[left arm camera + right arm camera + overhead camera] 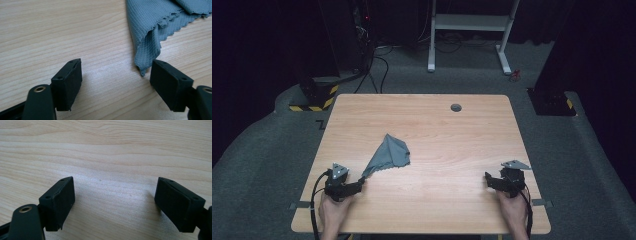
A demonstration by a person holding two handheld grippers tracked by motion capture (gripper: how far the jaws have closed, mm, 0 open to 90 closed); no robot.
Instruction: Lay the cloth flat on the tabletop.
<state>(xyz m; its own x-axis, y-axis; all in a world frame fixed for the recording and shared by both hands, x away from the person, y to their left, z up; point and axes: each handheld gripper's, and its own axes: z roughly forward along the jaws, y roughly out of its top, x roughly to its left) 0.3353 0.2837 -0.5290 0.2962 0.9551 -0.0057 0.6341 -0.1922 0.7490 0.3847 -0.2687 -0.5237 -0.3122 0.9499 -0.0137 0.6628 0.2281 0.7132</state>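
A grey-blue cloth (389,154) lies crumpled on the wooden table (437,130), left of its middle, with one pointed corner trailing toward the left hand. My left gripper (361,183) rests near the front left edge, open. In the left gripper view that corner of the cloth (147,47) hangs just inside the right-hand jaw, and the pads do not press on it; the left gripper (116,80) stands wide apart. My right gripper (488,178) sits near the front right edge, open, and the right gripper (115,200) has bare wood between its jaws.
A small dark round cap (456,107) sits in the table near its far edge. Beyond the table are a white desk frame (469,30), cables and dark stands on grey carpet.
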